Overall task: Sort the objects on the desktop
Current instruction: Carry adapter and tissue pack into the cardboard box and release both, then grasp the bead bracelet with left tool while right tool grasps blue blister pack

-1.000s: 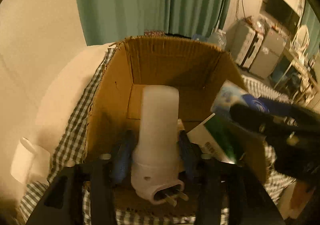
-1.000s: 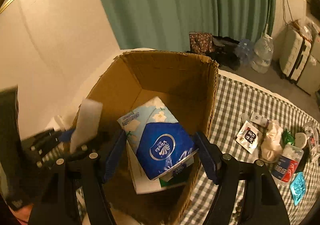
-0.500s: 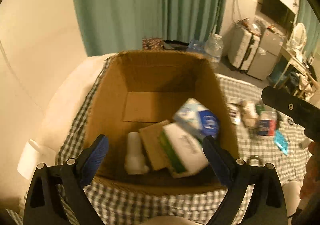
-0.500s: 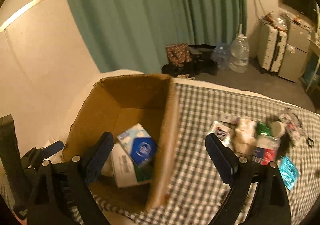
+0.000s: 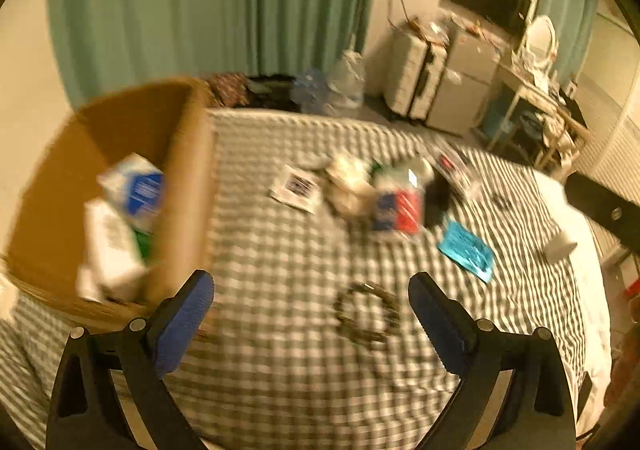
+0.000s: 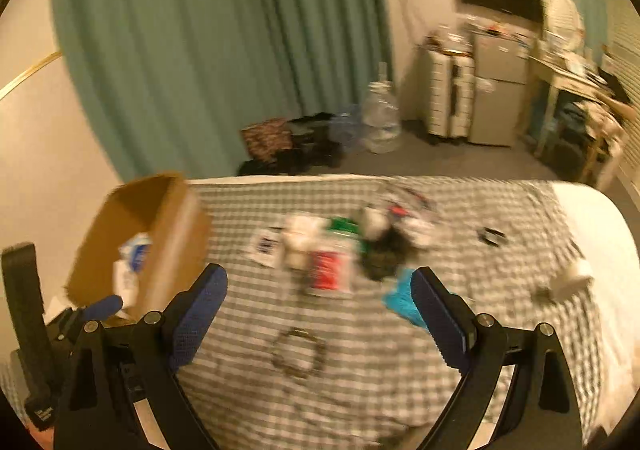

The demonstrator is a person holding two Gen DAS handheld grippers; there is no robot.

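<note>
1. Left claw (image 5: 311,310): lower centre of the left wrist view, tilted down over the checked cloth (image 5: 280,370). Jaws still opening, last 2 readings differing by more than a hair; blue pads spread wide, nothing between them.

2. Right claw (image 6: 318,304): lower centre of the right wrist view, angled down toward the same cloth. Jaws spread wide, empty.

3. Cardboard box (image 5: 188,186): left of frame in both views, open at top. Contents: 1 blue-and-white tissue pack (image 5: 136,186), 1 white carton (image 5: 110,246) below it.

4. Loose pile, centre of frame, on the cloth right of the box: white printed sachet (image 5: 296,186), red-and-blue packet (image 5: 398,210), further items too blurred to tell.

5. Teal packet (image 5: 466,250): right of centre, just below the pile.

6. Dark ring-shaped item (image 5: 366,316): on the cloth, near the left claw's pads, apart from both.

7. Small white item (image 5: 560,246): far right, alone.
</note>
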